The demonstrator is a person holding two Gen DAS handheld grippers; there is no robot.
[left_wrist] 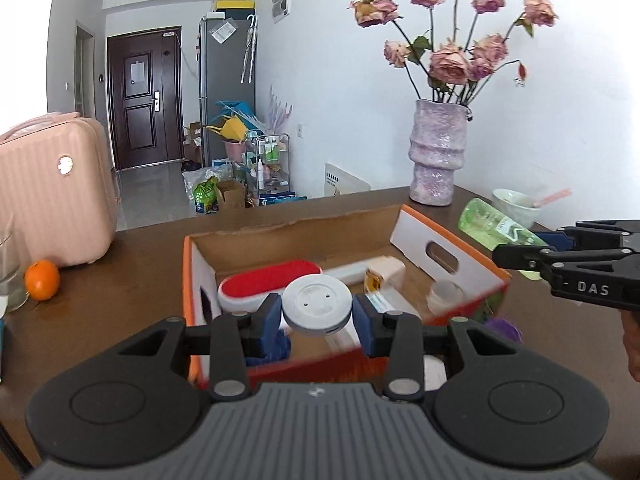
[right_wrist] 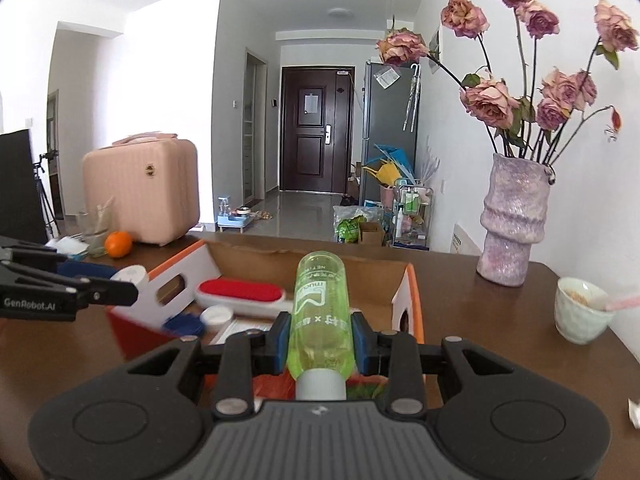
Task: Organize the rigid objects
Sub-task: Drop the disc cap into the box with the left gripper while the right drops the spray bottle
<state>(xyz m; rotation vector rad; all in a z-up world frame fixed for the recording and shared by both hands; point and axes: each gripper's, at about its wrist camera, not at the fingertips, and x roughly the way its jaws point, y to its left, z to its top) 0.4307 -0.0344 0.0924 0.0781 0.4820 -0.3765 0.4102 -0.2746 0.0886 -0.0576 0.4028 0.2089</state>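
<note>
- On the far left of the brown table (left_wrist: 120, 276) an orange (left_wrist: 42, 279) lies beside a clear glass (left_wrist: 10, 276), with a pink suitcase (left_wrist: 52, 192) standing just behind them
- The open cardboard box (left_wrist: 448, 258), orange and white on its outer walls, sits mid-table; inside lie a white brush with a red pad (left_wrist: 268, 282), a long white stick-like item (left_wrist: 352, 270) and a small white jar (left_wrist: 444, 294), the jar near the right-hand wall
- The left gripper (left_wrist: 318, 312) is clamped on a round white disc (left_wrist: 318, 304), its blue pads (left_wrist: 272, 314) pressing both sides of the rim; the disc hangs over the near part of the box, above the contents and not resting on them
- The right gripper (right_wrist: 320, 338) is clamped on a green transparent bottle (right_wrist: 320, 304), blue pads against its sides, grey cap toward the camera and the bottom pointing out over the box's open top
- In the left wrist view the same bottle appears tilted, over the box's right wall
- Right of the box, a mottled lilac vase (right_wrist: 514, 224) holding dried pink roses (right_wrist: 492, 100) stands near the table's far edge, close to the wall
- Farthest right, a pale cup (right_wrist: 580, 312) with a pink spoon (right_wrist: 624, 302) in it sits well apart from the box
</note>
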